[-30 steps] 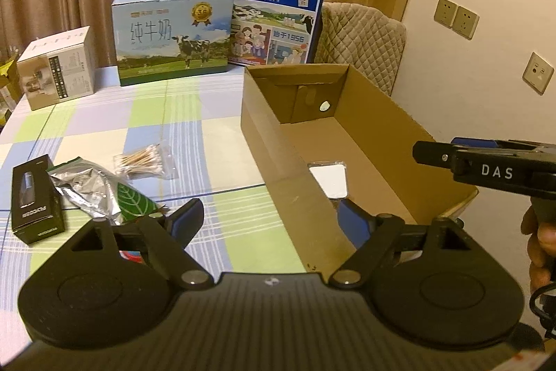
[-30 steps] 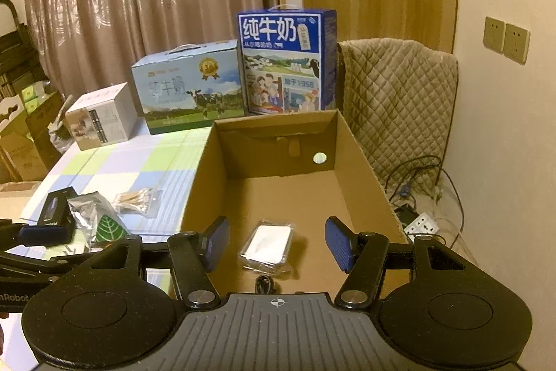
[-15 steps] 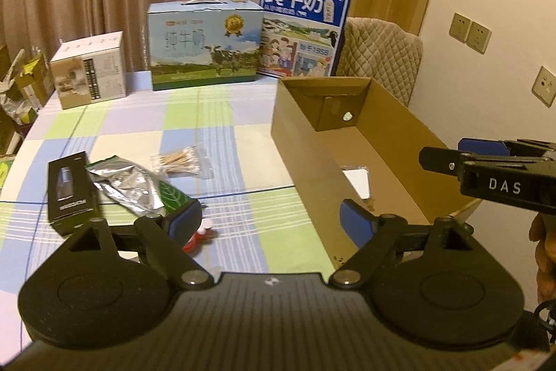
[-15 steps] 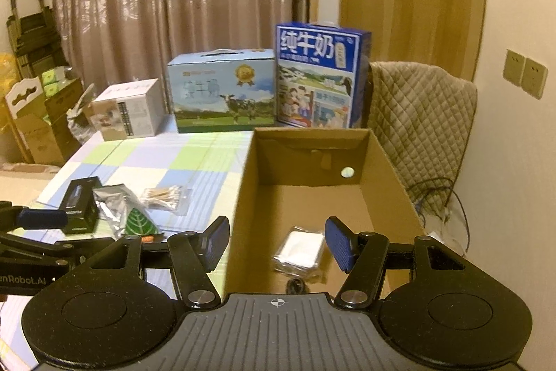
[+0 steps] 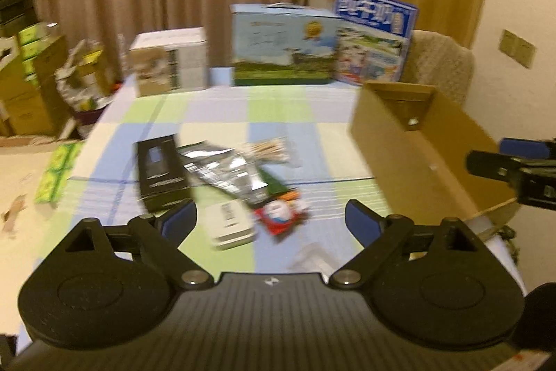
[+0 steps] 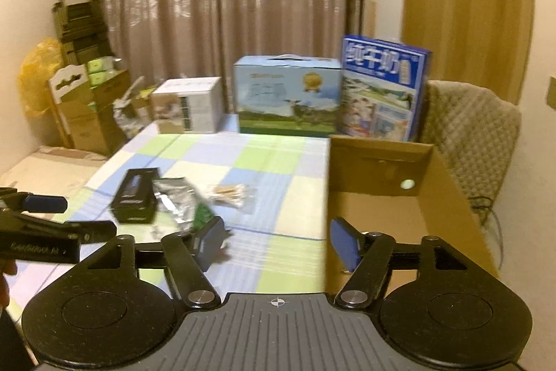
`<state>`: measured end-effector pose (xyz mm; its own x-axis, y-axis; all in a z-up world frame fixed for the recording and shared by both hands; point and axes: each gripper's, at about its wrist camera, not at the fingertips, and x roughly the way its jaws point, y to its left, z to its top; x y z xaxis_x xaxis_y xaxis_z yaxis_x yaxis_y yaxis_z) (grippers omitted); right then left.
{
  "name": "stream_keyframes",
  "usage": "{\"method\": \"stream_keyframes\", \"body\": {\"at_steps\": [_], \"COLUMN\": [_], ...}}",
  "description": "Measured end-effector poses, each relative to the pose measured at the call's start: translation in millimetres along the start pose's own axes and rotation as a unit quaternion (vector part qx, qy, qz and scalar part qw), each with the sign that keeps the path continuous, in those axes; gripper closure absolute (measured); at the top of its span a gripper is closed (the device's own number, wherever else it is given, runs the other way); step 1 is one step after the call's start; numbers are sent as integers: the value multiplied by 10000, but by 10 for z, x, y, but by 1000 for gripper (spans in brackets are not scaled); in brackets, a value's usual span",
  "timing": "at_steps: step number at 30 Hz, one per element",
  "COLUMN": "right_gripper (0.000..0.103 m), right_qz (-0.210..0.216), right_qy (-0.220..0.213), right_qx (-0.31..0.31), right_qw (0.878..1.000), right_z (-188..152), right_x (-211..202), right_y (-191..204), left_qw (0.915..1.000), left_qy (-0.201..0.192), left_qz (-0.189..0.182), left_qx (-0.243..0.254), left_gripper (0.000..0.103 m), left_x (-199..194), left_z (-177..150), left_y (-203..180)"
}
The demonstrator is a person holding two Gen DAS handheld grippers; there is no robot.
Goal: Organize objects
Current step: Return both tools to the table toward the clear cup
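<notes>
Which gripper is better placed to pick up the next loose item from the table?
Left. The left gripper is open and faces the white packet and red packet, while the right gripper straddles the cardboard box wall.

Both pictures are blurry, so few words can be read. The tall blue milk box (image 6: 384, 93) at the back of the bench has big white Chinese letters across its top; they look like 纯牛奶, but they are smeared. The left gripper (image 6: 45, 200) has pale writing on its black side that seems to end in "Robot.AI". The first letters are too fuzzy to tell. The small white box (image 5: 230, 224) has a dark printed label, too blurred to read.
</notes>
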<state>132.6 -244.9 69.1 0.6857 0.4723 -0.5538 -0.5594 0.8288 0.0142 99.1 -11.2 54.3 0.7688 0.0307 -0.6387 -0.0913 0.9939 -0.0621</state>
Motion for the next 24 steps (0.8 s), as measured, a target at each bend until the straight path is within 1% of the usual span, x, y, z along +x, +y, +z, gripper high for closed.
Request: {"method": "stream_keyframes", "body": {"at_steps": [2,4,9,15,24], "right_gripper": [32,31,30,30,30], "right_qz": [131,237,430,590,709], "right_qy": [51,142,429,633,994], "right_qx": [-59,-105,-194,-409,-493], "right_qw": [9999,9996,9980,9954,9913], "right_z": [-70,-156,-375,-614,-812], "right_x": [42,97,251,398,764], "right_y": [121,219,393,497,529], "left_qw": [9998,9995,9986,9981,9975], "left_qy": [52,89,145,258,421], "left_qz": [144,253,406,334,265], "left_qx": [-110,-191,-322,-454,-498], "left_gripper": [12,12,12,12,9], "left_x": [-10,-19,-25,101,377], "left_z": [-70,-126,-246,-336,-434], "left_y": [160,289,534,658,723]}}
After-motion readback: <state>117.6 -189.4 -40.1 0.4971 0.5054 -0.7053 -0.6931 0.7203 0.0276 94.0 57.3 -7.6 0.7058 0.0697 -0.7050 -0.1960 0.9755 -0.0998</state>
